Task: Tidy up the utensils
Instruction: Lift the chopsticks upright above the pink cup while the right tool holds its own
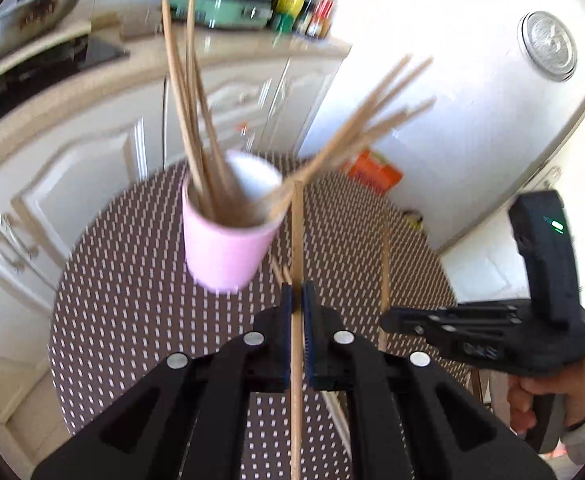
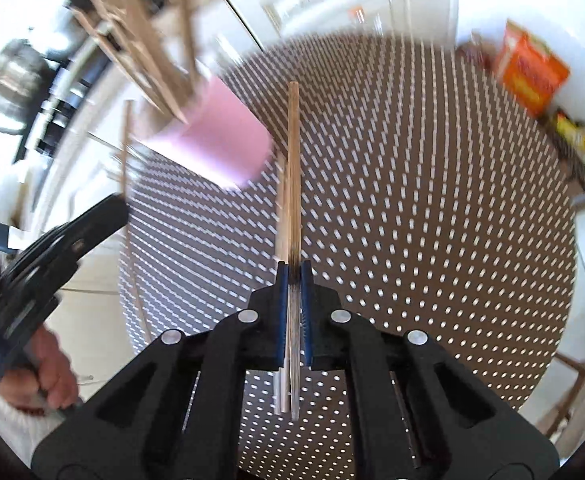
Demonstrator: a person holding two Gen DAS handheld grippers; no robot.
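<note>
A pink cup (image 1: 224,256) (image 2: 220,144) stands on the round table's dotted brown mat (image 1: 132,320) (image 2: 412,200), with several wooden chopsticks fanning out of it. My left gripper (image 1: 297,296) is shut on one wooden chopstick (image 1: 297,232), held just right of the cup. My right gripper (image 2: 294,276) is shut on a chopstick (image 2: 293,160) with a silvery lower end. A paler stick (image 2: 279,216) sits close on its left; whether it is gripped too, I cannot tell. Each gripper also shows in the other's view: the right gripper (image 1: 386,322) and the left gripper (image 2: 116,208).
An orange box (image 2: 532,76) (image 1: 372,172) lies at the table's far edge. Loose chopsticks (image 1: 280,272) rest on the mat by the cup. White cabinets (image 1: 72,180), a counter with bottles (image 1: 308,8), a wok (image 1: 32,16) and a white fridge (image 1: 452,100) surround the table.
</note>
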